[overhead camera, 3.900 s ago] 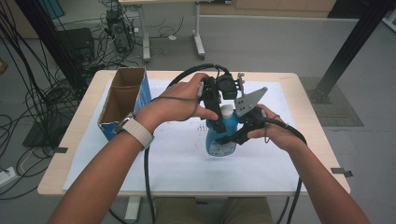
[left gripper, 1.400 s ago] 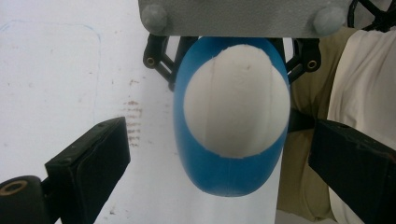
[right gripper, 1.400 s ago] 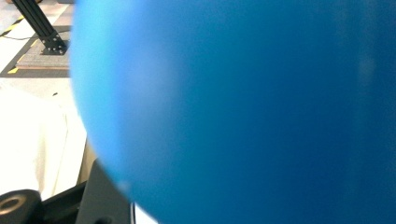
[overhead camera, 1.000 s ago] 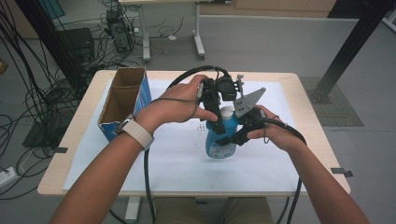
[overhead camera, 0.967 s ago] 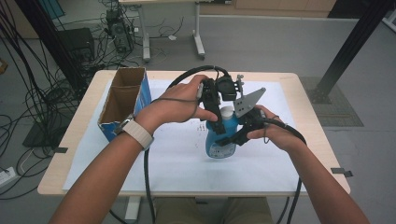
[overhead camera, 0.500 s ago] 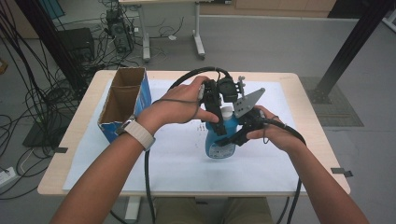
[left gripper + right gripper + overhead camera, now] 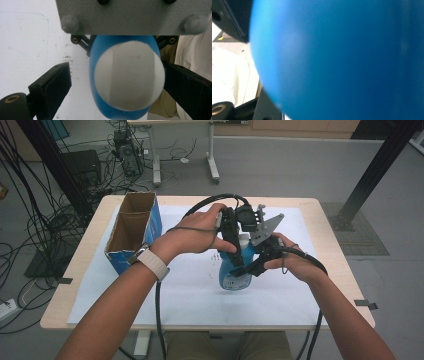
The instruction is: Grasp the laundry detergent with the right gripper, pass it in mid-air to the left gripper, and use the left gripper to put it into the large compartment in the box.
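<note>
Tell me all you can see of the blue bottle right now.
The blue bottle stands upright on the white sheet, near the table's middle. It looks like glossy plastic, with a rounded body, a pale label low on its front and a white cap on top. The right gripper clamps its body from the side. The left gripper comes down over the cap, its jaws either side of it with a gap showing at one; they have just been closing.

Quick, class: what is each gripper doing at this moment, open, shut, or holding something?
Left gripper: open, jaws just been closing, either side of the white cap, not pressing.
Right gripper: shut on the blue bottle.
</note>
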A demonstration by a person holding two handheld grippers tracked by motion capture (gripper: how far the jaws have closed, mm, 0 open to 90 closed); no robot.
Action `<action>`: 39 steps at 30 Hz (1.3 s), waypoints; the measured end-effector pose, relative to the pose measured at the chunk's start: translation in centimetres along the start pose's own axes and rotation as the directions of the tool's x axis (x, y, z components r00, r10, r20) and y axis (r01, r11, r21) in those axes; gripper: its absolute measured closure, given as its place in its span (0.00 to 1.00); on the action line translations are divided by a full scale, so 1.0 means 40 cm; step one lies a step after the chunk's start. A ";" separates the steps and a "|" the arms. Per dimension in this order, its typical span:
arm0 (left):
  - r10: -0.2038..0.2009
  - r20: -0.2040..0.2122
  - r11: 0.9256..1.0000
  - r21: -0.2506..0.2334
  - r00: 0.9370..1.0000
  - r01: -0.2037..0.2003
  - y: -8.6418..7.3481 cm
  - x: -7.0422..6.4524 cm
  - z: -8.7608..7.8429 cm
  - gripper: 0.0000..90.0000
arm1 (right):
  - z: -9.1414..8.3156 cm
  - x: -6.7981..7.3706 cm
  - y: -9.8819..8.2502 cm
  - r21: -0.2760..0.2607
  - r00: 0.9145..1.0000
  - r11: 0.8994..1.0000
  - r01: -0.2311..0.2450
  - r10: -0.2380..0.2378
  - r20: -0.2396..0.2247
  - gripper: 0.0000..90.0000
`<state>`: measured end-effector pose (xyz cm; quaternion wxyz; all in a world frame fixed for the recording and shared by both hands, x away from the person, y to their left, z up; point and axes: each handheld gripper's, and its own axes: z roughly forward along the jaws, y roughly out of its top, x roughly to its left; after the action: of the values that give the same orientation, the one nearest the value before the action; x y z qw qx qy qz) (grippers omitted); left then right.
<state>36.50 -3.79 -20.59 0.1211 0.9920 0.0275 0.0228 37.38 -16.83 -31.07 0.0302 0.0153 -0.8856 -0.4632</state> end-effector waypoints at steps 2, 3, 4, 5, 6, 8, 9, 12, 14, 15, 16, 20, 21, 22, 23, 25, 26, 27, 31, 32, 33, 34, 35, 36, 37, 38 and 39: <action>0.000 0.006 1.000 0.000 1.000 0.000 0.000 0.001 0.003 0.10 | -0.001 0.001 0.003 0.000 1.000 1.000 0.003 -0.003 0.000 0.48; 0.003 0.006 1.000 0.006 1.000 -0.003 0.001 0.001 0.006 0.11 | -0.001 0.001 0.004 -0.002 1.000 1.000 0.006 -0.006 0.000 0.48; 0.003 0.006 1.000 0.007 1.000 -0.003 0.001 0.001 0.007 0.11 | 0.000 0.000 0.005 -0.006 1.000 1.000 0.016 -0.016 0.005 0.48; 0.004 0.006 1.000 0.005 1.000 -0.004 0.001 0.001 0.007 0.11 | -0.001 0.001 0.006 -0.005 1.000 1.000 0.018 -0.018 0.006 0.48; 0.006 0.005 1.000 0.003 1.000 -0.006 0.002 0.001 0.007 0.11 | -0.001 0.002 0.007 -0.008 1.000 1.000 0.019 -0.019 0.006 0.48; 0.010 0.006 1.000 0.002 1.000 -0.010 0.003 0.000 0.007 0.11 | -0.001 0.003 0.009 -0.008 1.000 1.000 0.020 -0.020 0.003 0.48; 0.008 0.008 1.000 0.003 1.000 -0.008 0.004 -0.001 0.007 0.11 | -0.001 0.003 0.010 -0.008 1.000 1.000 0.023 -0.023 0.003 0.48; 0.012 0.009 1.000 0.010 1.000 -0.012 0.004 -0.002 0.010 0.12 | -0.001 0.005 0.011 -0.005 1.000 1.000 0.019 -0.019 0.000 0.48; 0.016 0.008 1.000 0.010 1.000 -0.016 0.005 -0.002 0.011 0.12 | 0.000 0.006 0.011 -0.006 1.000 1.000 0.022 -0.022 -0.004 0.48; 0.015 0.008 1.000 0.010 1.000 -0.015 0.005 -0.003 0.011 0.13 | 0.000 0.008 0.012 -0.006 1.000 1.000 0.018 -0.018 -0.005 0.48; 0.015 0.010 1.000 0.011 1.000 -0.015 0.006 -0.004 0.012 0.13 | -0.001 0.008 0.012 -0.004 1.000 1.000 0.018 -0.018 -0.004 0.48; 0.019 0.012 1.000 0.016 1.000 -0.019 0.009 -0.006 0.015 0.14 | -0.003 0.008 0.013 -0.005 1.000 1.000 0.021 -0.021 -0.001 0.48; 0.021 0.015 1.000 0.019 1.000 -0.021 0.009 -0.006 0.016 0.15 | -0.004 0.008 0.013 -0.005 1.000 1.000 0.020 -0.020 0.000 0.48; 0.022 0.014 1.000 0.020 1.000 -0.022 0.010 -0.006 0.016 0.16 | -0.004 0.009 0.013 -0.004 1.000 1.000 0.020 -0.020 -0.002 0.48; 0.023 0.014 1.000 0.019 1.000 -0.023 0.011 -0.007 0.016 0.16 | -0.004 0.009 0.013 -0.003 1.000 1.000 0.020 -0.020 -0.003 0.48; 0.028 0.015 0.999 0.021 0.999 -0.028 0.012 -0.007 0.017 0.17 | -0.004 0.010 0.013 -0.001 1.000 1.000 0.021 -0.021 -0.002 0.48; 0.026 0.017 0.999 0.022 0.999 -0.027 0.012 -0.008 0.018 0.17 | -0.004 0.010 0.014 -0.001 1.000 1.000 0.020 -0.020 -0.002 0.48; 0.028 0.018 0.999 0.025 0.999 -0.028 0.013 -0.008 0.019 0.17 | -0.005 0.010 0.014 -0.002 1.000 1.000 0.019 -0.019 -0.002 0.48; 0.029 0.018 0.999 0.030 0.999 -0.029 0.014 -0.009 0.021 0.19 | -0.006 0.012 0.015 -0.003 1.000 1.000 0.020 -0.020 -0.002 0.48; 0.029 0.019 0.999 0.029 0.999 -0.030 0.014 -0.009 0.022 0.19 | -0.006 0.012 0.015 -0.003 1.000 1.000 0.021 -0.021 -0.003 0.48; 0.029 0.019 0.999 0.029 0.999 -0.030 0.015 -0.009 0.022 0.20 | -0.006 0.012 0.016 -0.001 1.000 1.000 0.022 -0.022 -0.004 0.48; 0.033 0.020 0.999 0.031 0.999 -0.034 0.015 -0.009 0.022 0.20 | -0.005 0.013 0.016 -0.001 1.000 1.000 0.023 -0.023 -0.004 0.48; 0.035 0.022 0.999 0.033 0.999 -0.036 0.016 -0.010 0.022 0.22 | -0.005 0.013 0.016 -0.001 1.000 1.000 0.023 -0.023 -0.004 0.48; 0.030 0.020 0.999 0.031 0.999 -0.030 0.016 -0.011 0.024 0.22 | -0.004 0.013 0.016 -0.002 1.000 1.000 0.023 -0.023 -0.002 0.48; 0.029 0.021 0.999 0.032 0.999 -0.030 0.015 -0.012 0.025 0.22 | -0.005 0.013 0.016 -0.002 1.000 1.000 0.024 -0.024 -0.004 0.48; 0.035 0.021 0.999 0.038 0.999 -0.036 0.016 -0.011 0.025 0.23 | -0.005 0.013 0.016 -0.002 1.000 1.000 0.022 -0.022 -0.004 0.48; 0.035 0.021 0.999 0.038 0.999 -0.036 0.015 -0.011 0.025 0.23 | -0.005 0.012 0.016 -0.002 1.000 1.000 0.021 -0.021 -0.005 0.48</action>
<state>36.15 -4.65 -21.42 0.1020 0.9946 0.0092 0.0145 36.89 -16.67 -30.40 0.0276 0.0259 -0.8849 -0.4642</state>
